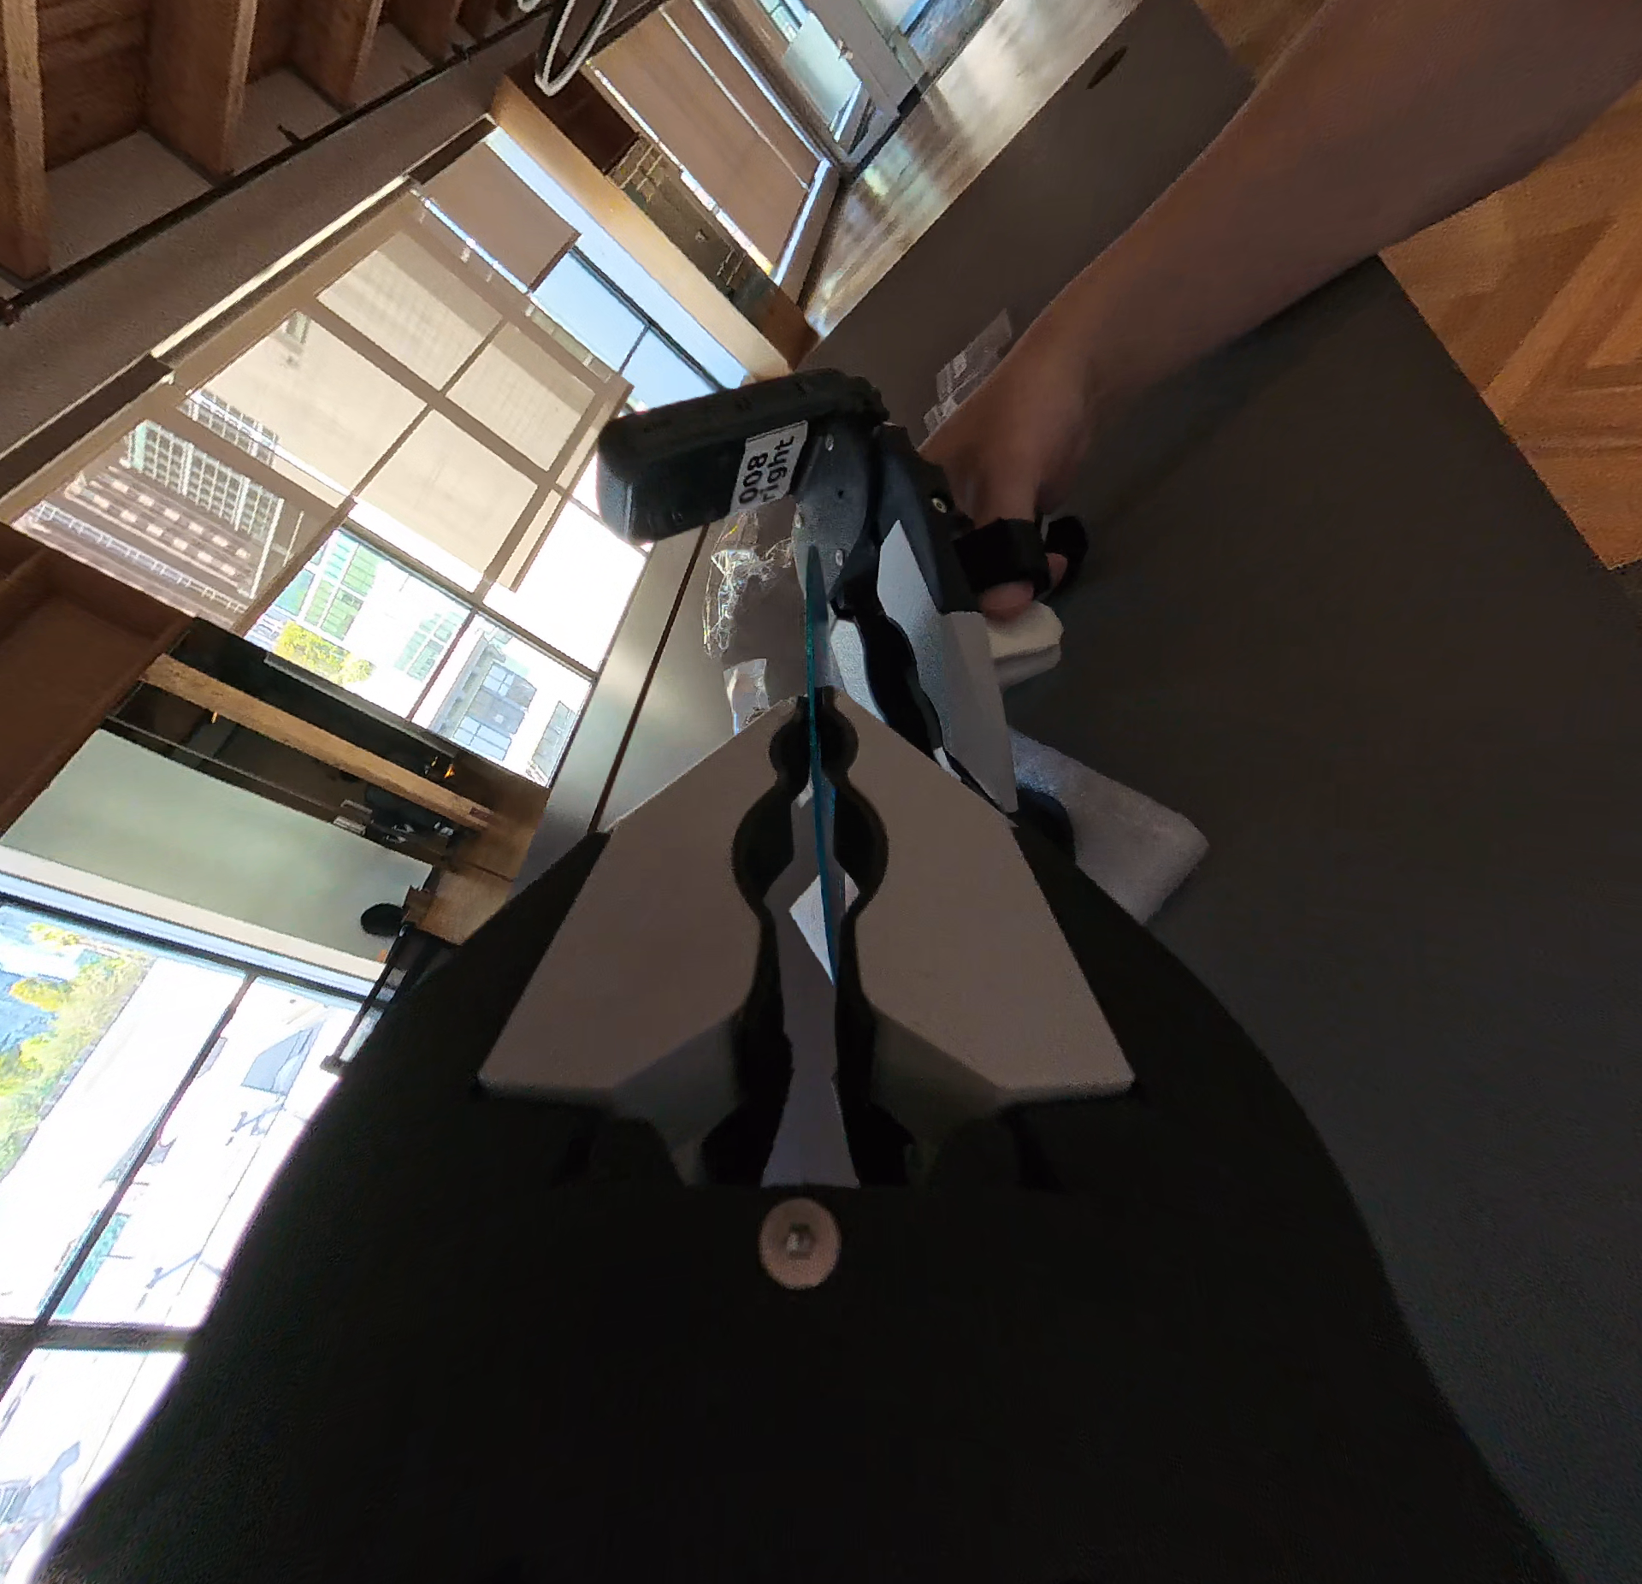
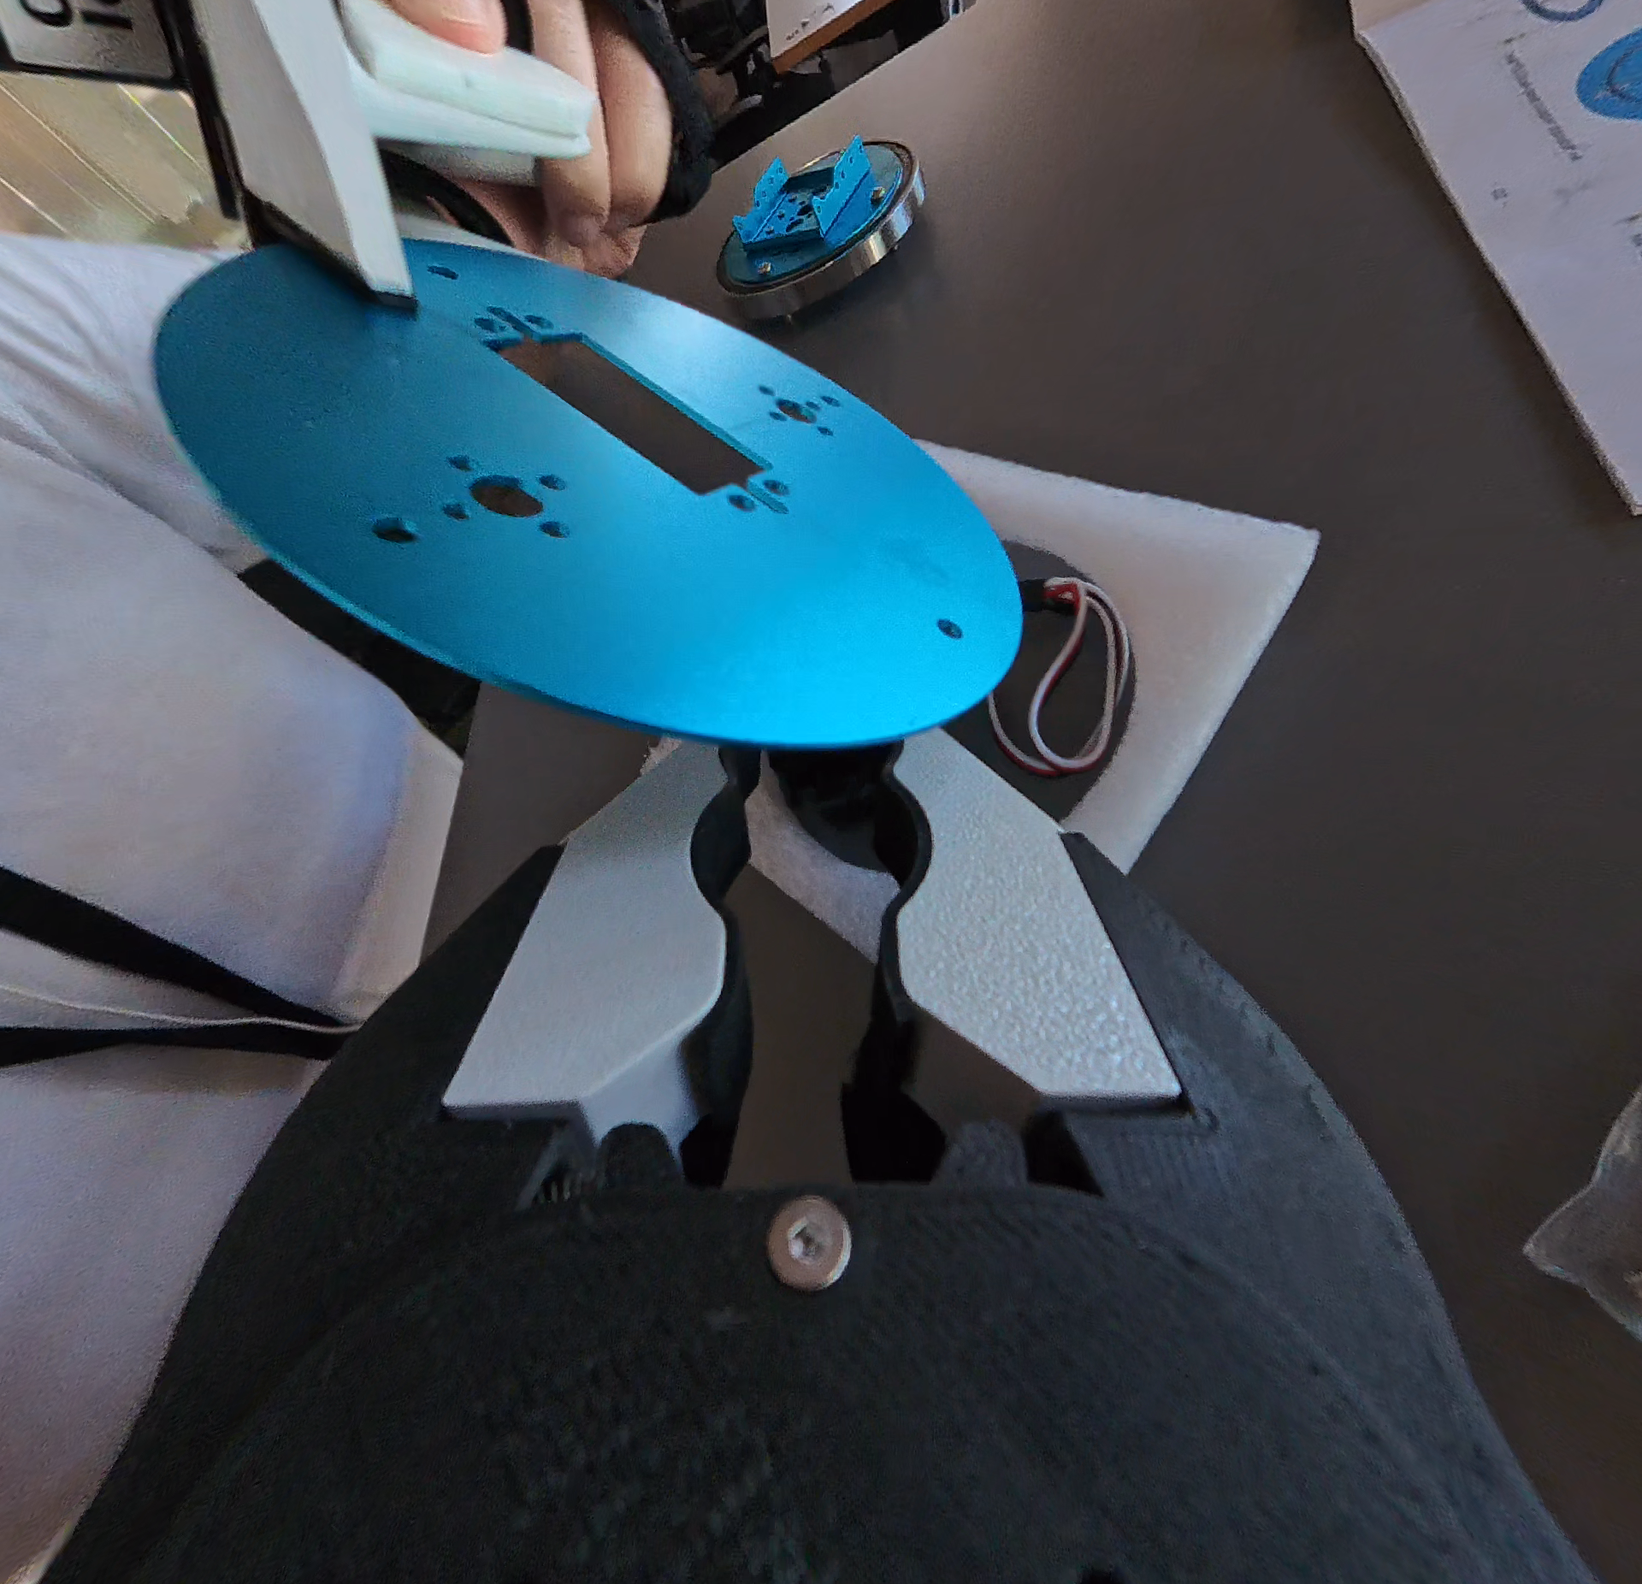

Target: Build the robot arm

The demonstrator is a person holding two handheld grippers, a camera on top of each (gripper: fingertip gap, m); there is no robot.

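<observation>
Dark grey tabletop [image 2: 1244, 386] fills my right wrist view, where the right gripper [image 2: 826, 755] stands partly open on nothing, its tips just under the near rim of the blue disc [image 2: 569, 510]. My left gripper [image 1: 813, 710] is pinched narrow on that disc's far rim, holding it clear of the table. Beneath and just ahead lies a white foam sheet [image 2: 1199, 582] with a wired black part [image 2: 1066, 679] in its cutout; farther ahead sits a bearing ring [image 2: 822, 208] carrying blue brackets.

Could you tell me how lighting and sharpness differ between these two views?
Left wrist view: bright windows blow out, leaving the left tool dark and backlit; wide-angle bending tilts the room. Right wrist view: evenly lit, blue disc crisp, white sleeve soft.
</observation>
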